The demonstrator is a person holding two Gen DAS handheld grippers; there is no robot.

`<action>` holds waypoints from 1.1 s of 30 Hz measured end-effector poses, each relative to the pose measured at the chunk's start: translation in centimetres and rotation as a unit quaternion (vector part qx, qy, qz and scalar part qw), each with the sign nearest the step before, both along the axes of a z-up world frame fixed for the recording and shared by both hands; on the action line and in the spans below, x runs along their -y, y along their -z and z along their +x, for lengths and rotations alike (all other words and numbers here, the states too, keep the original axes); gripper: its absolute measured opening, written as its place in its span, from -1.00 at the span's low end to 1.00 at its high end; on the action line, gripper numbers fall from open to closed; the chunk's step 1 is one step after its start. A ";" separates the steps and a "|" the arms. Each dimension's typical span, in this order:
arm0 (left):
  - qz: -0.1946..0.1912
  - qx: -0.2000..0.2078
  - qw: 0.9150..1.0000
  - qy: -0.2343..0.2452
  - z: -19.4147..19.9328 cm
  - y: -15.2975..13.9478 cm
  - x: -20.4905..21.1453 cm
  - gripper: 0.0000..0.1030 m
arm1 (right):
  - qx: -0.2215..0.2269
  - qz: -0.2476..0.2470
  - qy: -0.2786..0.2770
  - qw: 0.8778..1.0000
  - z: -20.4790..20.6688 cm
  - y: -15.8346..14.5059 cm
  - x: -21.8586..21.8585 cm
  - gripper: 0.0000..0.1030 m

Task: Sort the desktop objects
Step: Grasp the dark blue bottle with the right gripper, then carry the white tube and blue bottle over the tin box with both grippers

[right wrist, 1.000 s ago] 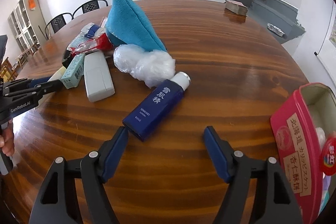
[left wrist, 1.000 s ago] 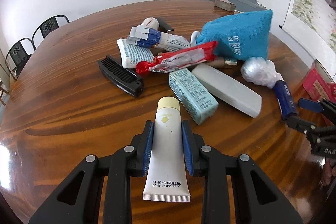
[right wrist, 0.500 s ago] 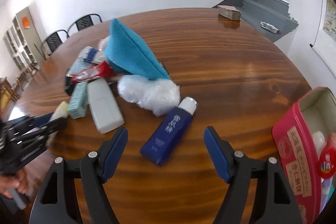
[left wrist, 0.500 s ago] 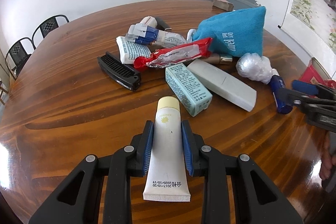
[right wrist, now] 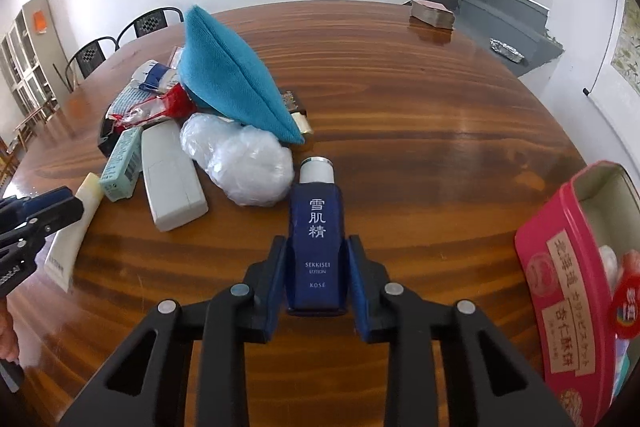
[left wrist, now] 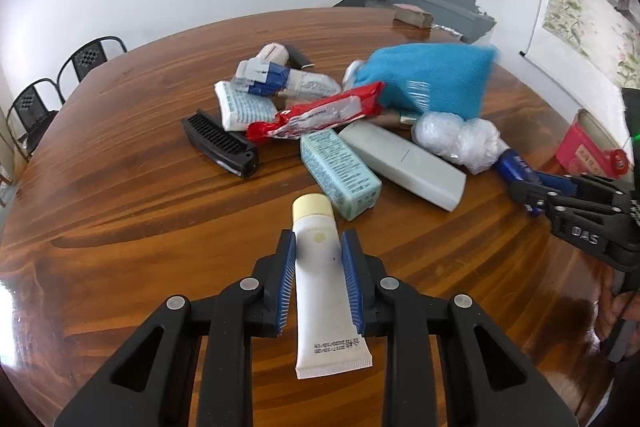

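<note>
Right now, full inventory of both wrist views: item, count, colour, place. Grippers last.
cream tube: 1, white with pale yellow cap, between the left pads
lotion bottle: 1, dark blue, silver cap, between the right pads
pouch: 1, teal, on the pile
plastic bundle: 1, clear white, beside the bottle cap
flat case: 1, pale grey, near edge of pile
carton: 1, light green, beside the grey case
red packet: 1, red, across the pile
comb: 1, black, left of pile
tin: 1, pink, open, table's right edge
table: 1, brown wood
left gripper: shut on the tube
right gripper: jaws just closed in, now gripping the bottle
</note>
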State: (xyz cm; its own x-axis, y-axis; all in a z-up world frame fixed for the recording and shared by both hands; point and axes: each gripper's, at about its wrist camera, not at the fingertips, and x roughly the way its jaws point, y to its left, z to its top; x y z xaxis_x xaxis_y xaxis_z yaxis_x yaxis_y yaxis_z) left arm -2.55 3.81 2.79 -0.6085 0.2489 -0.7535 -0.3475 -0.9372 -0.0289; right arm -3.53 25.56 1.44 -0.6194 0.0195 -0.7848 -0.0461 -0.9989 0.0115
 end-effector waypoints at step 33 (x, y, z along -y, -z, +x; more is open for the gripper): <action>0.026 -0.030 0.999 0.027 2.1 -3.1 -3.2 -0.46 | -0.080 -0.060 0.027 0.995 4.2 -3.6 -2.7 -0.38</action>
